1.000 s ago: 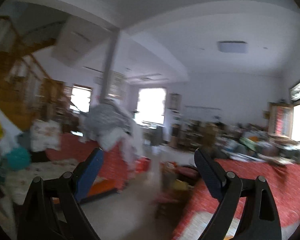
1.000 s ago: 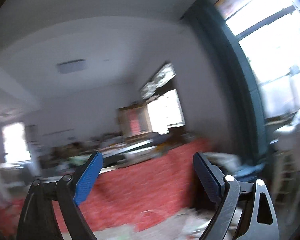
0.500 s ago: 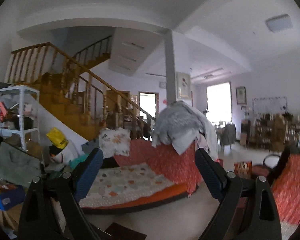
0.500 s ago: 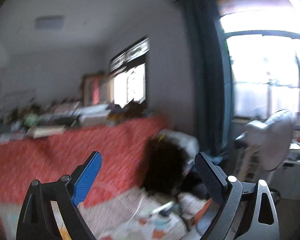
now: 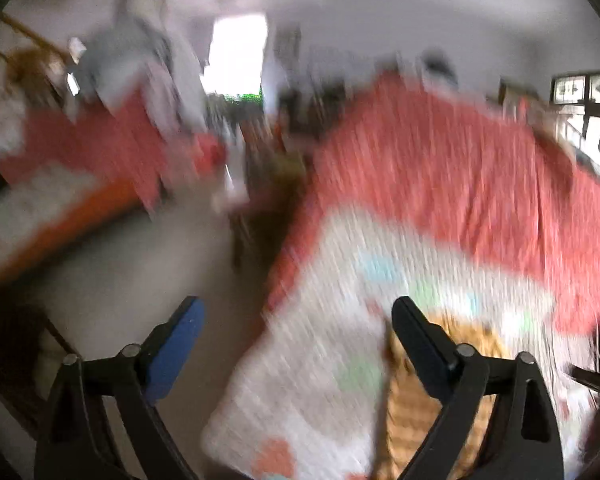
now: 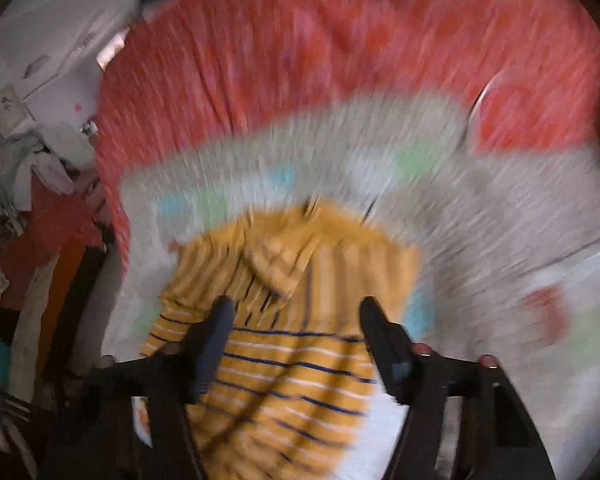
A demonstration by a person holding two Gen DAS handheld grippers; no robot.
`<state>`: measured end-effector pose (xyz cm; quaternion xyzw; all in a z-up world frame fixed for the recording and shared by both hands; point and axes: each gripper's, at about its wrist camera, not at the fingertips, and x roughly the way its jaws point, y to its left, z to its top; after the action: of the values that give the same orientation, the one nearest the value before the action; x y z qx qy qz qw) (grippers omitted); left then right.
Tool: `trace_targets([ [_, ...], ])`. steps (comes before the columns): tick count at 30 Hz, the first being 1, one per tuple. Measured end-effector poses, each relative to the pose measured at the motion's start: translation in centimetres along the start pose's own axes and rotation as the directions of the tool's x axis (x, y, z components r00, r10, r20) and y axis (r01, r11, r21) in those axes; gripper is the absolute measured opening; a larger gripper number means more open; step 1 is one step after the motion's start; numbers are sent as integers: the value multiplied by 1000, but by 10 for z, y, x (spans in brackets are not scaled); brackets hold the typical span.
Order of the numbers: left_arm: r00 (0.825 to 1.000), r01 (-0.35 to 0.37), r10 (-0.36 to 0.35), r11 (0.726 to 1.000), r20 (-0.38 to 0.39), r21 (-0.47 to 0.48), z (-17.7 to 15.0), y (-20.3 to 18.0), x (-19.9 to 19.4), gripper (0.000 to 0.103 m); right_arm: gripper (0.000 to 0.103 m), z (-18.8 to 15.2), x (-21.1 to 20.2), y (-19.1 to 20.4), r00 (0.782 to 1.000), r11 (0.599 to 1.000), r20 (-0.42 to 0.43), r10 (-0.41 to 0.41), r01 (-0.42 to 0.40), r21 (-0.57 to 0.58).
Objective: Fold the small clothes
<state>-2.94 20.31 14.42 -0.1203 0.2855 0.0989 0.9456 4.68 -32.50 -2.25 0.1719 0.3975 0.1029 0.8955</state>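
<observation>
The red cover [image 6: 340, 52] fills the far part of my view, well ahead of both hands, and the pale patterned quilt [image 6: 500, 216] spreads on top of it, nearer to me. Everything is smeared by motion, so fine detail escapes me.

On that quilt lies the yellow striped top [image 6: 300, 320], the small garment I mean to fold. From my right hand-held gripper [image 6: 296, 336] it sits directly ahead and beneath: its striped body runs under and between my two fingers and on toward me, while what looks like its hood [image 6: 278, 264] bunches just beyond the fingertips. Its long axis seems to run roughly away from me, in line with this gripper. The jaws here are closing, with cloth showing in the gap, but I see neither pad pressing on it yet.

From my left hand-held gripper [image 5: 296, 340] the same garment [image 5: 424, 400] lies off to the right side, partly behind the right-hand finger. These jaws stand wide apart and are narrowing slightly, with only quilt [image 5: 320, 360] between them.

So my right hand is plainly the nearer one; I judge the first pinch falls to it.
</observation>
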Motion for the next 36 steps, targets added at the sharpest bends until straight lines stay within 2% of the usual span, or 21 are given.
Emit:
trace_targets([
  [1, 996, 17, -17, 1000, -86, 7, -24, -15, 31, 71, 61, -6, 33, 3, 1000, 1000, -24, 0, 0, 6],
  [3, 976, 58, -52, 998, -212, 20, -61, -41, 65, 60, 61, -11, 75, 21, 999, 999, -29, -35, 34, -35],
  [5, 951, 88, -74, 996, -299, 33, -91, -59, 83, 60, 61, -4, 101, 44, 996, 988, -35, -78, 73, -133],
  [7, 944, 99, -66, 991, -325, 87, -116, -78, 90, 60, 66, -2, 133, 63, 994, 973, -37, -107, 98, -209],
  [9, 949, 92, -43, 985, -312, 144, -129, -91, 92, 60, 69, 12, 172, 76, 979, 937, -20, -201, 187, -296],
  [11, 951, 92, -39, 983, -306, 161, -132, -95, 98, 60, 69, 13, 197, 80, 961, 902, -29, -275, 247, -355],
  [12, 952, 87, -35, 983, -303, 160, -133, -92, 98, 60, 49, 14, 207, 78, 950, 889, -41, -310, 274, -368],
  [13, 953, 81, -30, 984, -301, 157, -127, -90, 98, 60, 10, 18, 216, 76, 942, 885, -51, -332, 292, -363],
  [14, 955, 75, -28, 986, -295, 151, -125, -85, 96, 60, 10, 26, 221, 72, 940, 893, -62, -337, 298, -337],
  [16, 960, 55, -16, 990, -279, 131, -118, -70, 92, 60, 8, 37, 203, 68, 962, 938, -36, -270, 255, -236],
  [18, 962, 39, -7, 993, -274, 111, -117, -57, 95, 60, 8, 47, 199, 79, 976, 958, -21, -216, 208, -200],
  [20, 963, 27, -1, 995, -271, 92, -118, -42, 88, 60, 8, 56, 196, 105, 994, 979, -21, -107, 102, -176],
  [22, 963, 20, 1, 997, -269, 74, -119, -28, 82, 60, 8, 58, 198, 145, 998, 986, -54, 29, -37, -161],
  [25, 964, 17, -3, 999, -265, 49, -121, -10, 70, 60, 8, 47, 218, 211, 975, 968, -129, 179, -198, -156],
  [27, 964, 14, -5, 999, -264, 35, -122, 1, 63, 60, 8, 30, 238, 266, 949, 943, -188, 252, -284, -173],
  [28, 965, 12, -3, 999, -263, 31, -123, 5, 60, 60, 8, 17, 253, 300, 927, 926, -239, 289, -334, -175],
  [30, 966, 3, 3, 1000, -257, 26, -124, 11, 55, 60, 8, -4, 272, 344, 897, 906, -305, 321, -385, -177],
  [32, 967, -2, 8, 1000, -256, 23, -124, 17, 53, 60, 11, -30, 294, 389, 864, 886, -379, 333, -424, -189],
  [34, 965, 6, -5, 1000, -263, 3, -124, 21, 53, 60, 14, -52, 314, 419, 843, 878, -456, 287, -422, -227],
  [36, 965, 30, -33, 999, -259, -15, -123, 24, 50, 60, 17, -67, 317, 437, 852, 866, -475, 218, -394, -309],
])
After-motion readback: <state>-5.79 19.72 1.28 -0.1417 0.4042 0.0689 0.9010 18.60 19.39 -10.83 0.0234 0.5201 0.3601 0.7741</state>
